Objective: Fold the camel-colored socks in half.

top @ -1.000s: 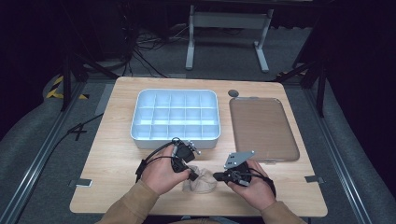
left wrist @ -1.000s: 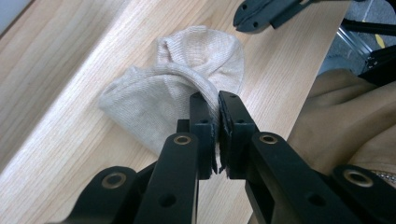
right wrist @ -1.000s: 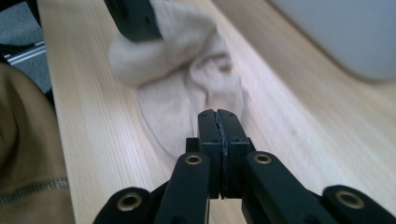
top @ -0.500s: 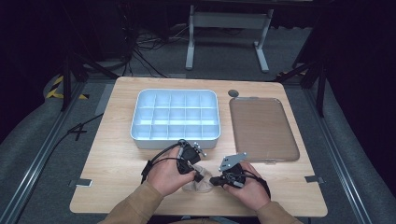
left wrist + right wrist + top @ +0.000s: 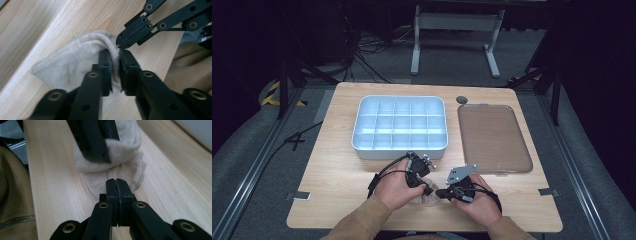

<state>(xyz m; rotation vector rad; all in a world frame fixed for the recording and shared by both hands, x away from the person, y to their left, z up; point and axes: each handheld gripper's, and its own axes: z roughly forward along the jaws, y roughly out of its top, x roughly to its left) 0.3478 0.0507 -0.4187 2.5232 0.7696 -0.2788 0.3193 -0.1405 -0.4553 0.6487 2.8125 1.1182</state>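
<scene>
While closed down to a narrow slot on the left gripper (image 5: 114, 57), pinching a raised fold of pale beige cloth (image 5: 72, 60) between the fingers (image 5: 104, 67). Gripped at the crest of the ridge, probably to lift one layer clear of the tabletop (image 5: 337, 165) and give the other tool an edge to work on.

Pressed fully together on the right gripper (image 5: 116, 185), with no gap to be seen along the seam. Set tip-first against the same ridge, just beside the left pair. Cannot tell whether a sliver of fabric is nipped there or merely touched. Probably placed so close in order to split or spread the fold by pulling opposite ways.

Lying bunched near the front edge of the tabletop, between the left hand (image 5: 394, 190) and the right hand (image 5: 479, 202), mostly covered by them from above. Looks like a soft knit piece, perhaps a small sock or pouch; hard to say which. Longer than wide in the left gripper view, running from a blunt corner at lower left up to the pinched ridge at upper right. Apparently laid roughly along the line between the two hands, though not sure in tabletop terms. Open end, if any, not made out.

Farther back, well apart from all this: a white divided tray (image 5: 399, 122) with bare compartments, and beside it a flat brown tray (image 5: 494, 137). Possibly waiting as places to put things down.
</scene>
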